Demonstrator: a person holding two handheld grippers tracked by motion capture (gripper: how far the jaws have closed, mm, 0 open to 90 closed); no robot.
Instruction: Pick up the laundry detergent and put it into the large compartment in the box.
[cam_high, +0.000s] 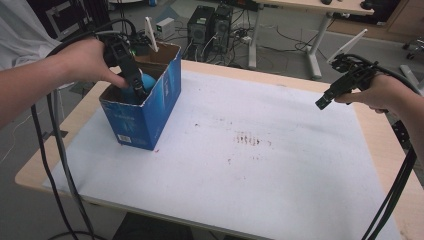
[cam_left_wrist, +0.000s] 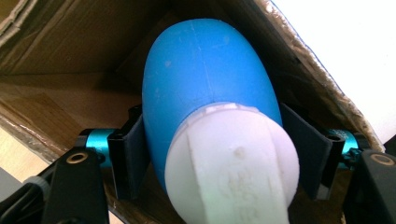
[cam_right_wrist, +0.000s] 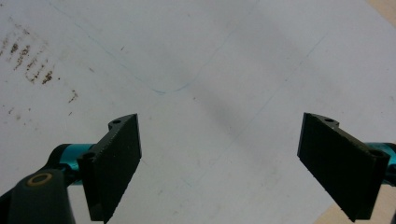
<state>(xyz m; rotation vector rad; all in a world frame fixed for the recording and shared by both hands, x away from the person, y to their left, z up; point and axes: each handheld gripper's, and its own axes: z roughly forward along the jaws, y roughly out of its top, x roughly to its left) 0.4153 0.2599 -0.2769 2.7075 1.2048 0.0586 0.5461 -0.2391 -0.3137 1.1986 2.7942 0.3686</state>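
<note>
A blue rubber bulb (cam_left_wrist: 205, 65) with a white end cap (cam_left_wrist: 233, 168) lies inside an open blue cardboard box (cam_high: 145, 120) at the table's far left. My left gripper (cam_high: 139, 92) reaches down into the box. In the left gripper view its pads (cam_left_wrist: 133, 158) lie against both sides of the bulb, so the left gripper (cam_left_wrist: 215, 154) is shut on it. A little of the bulb (cam_high: 149, 80) shows over the box rim. My right gripper (cam_high: 322, 103) hovers above the table's far right; in its own view the right gripper (cam_right_wrist: 219, 163) stands open with nothing between its pads.
The white table cover (cam_high: 260, 170) carries brown stains (cam_high: 247, 139) near its middle and faint pen lines (cam_right_wrist: 187, 86). Wooden table edges show at left and right. Computer cases (cam_high: 207, 25) and desk legs stand on the floor beyond. Cables hang from both hands.
</note>
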